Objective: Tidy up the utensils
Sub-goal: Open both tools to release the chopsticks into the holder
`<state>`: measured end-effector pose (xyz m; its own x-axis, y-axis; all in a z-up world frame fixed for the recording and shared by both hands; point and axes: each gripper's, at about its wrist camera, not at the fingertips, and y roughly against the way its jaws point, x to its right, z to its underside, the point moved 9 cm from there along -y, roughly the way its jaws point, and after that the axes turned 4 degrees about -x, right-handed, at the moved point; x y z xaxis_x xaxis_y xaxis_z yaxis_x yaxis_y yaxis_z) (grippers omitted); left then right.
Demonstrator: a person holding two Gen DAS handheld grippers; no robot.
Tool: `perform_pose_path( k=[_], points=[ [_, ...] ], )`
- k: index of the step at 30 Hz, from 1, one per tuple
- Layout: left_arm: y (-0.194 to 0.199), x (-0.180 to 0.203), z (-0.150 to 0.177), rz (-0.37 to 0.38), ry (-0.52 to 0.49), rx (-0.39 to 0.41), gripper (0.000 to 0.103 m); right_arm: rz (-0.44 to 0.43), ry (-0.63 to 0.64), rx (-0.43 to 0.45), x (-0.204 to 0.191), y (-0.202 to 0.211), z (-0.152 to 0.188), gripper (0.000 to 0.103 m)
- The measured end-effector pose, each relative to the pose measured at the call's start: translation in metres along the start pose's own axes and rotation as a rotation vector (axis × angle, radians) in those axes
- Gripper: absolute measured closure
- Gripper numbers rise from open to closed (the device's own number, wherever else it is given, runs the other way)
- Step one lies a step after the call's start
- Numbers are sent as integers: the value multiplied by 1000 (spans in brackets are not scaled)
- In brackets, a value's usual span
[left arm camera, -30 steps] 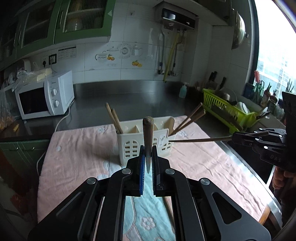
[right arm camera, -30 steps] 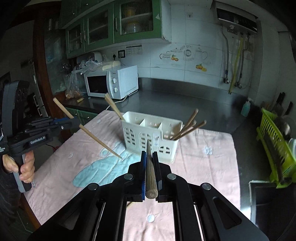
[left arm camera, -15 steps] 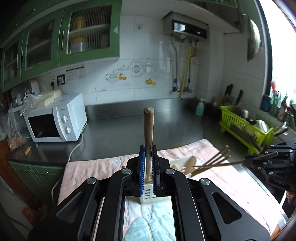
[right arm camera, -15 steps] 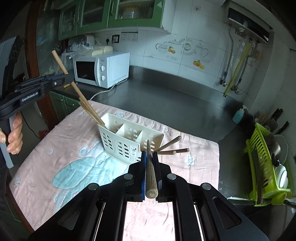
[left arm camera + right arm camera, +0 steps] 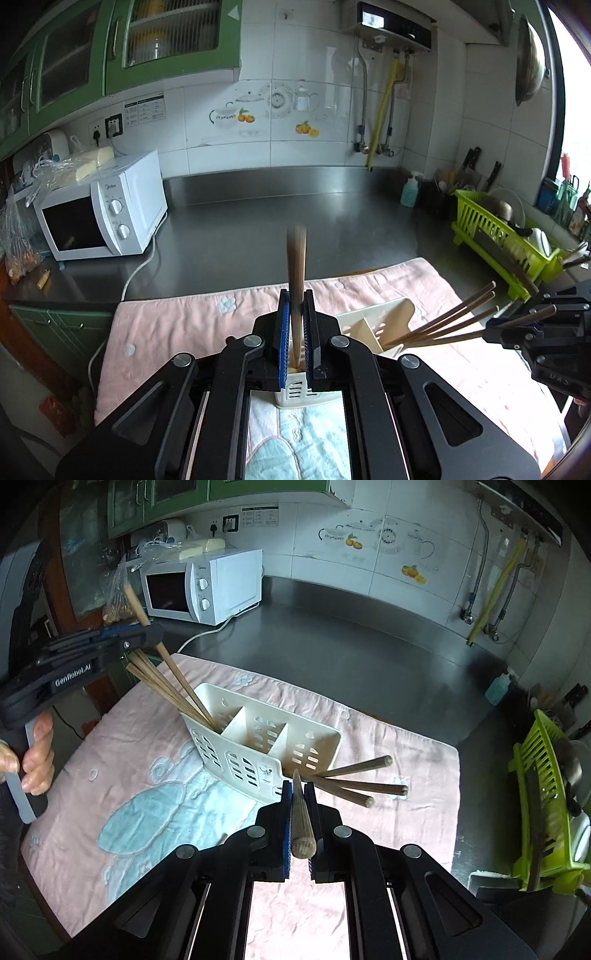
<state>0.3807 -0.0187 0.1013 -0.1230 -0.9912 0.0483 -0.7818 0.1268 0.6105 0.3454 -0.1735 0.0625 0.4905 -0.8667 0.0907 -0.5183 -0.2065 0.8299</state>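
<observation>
A white slotted utensil caddy (image 5: 266, 746) stands on a pink towel (image 5: 147, 775). My left gripper (image 5: 295, 328) is shut on a wooden chopstick (image 5: 296, 266); its lower end dips into the caddy's left compartment beside other chopsticks (image 5: 162, 690). It also shows in the right wrist view (image 5: 140, 635). My right gripper (image 5: 299, 805) is shut on a wooden chopstick (image 5: 301, 823) that points into the caddy's right end, where three chopsticks (image 5: 358, 782) lean out. In the left wrist view the right gripper (image 5: 517, 328) sits right of the caddy (image 5: 373, 325).
A white microwave (image 5: 99, 218) stands at the back left on the steel counter (image 5: 295, 206). A green dish rack (image 5: 498, 236) sits at the right, with a soap bottle (image 5: 409, 190) behind it. The towel's front edge meets the counter edge.
The left gripper has come down over the caddy's left end with its chopstick. The right gripper has moved closer to the caddy's right end. Both stay shut.
</observation>
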Motion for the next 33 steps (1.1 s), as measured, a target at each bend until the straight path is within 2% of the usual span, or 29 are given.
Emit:
perform_pose_path(
  k=[8, 16, 22, 29, 33],
  points=[
    [-3, -3, 4, -9, 9, -18, 95, 2, -14, 26, 0, -5, -11, 95],
    [27, -3, 10, 13, 19, 6, 93, 37, -38, 117, -1, 30, -2, 88],
    [63, -4, 42, 20, 15, 20, 87, 18, -70, 145, -18, 44, 42, 86],
    [89, -10, 99, 30, 28, -4, 86, -52, -113, 96, -62, 20, 116, 86],
    [96, -17, 132, 5, 29, -20, 86, -106, -152, 57, -95, 3, 156, 86]
  ],
)
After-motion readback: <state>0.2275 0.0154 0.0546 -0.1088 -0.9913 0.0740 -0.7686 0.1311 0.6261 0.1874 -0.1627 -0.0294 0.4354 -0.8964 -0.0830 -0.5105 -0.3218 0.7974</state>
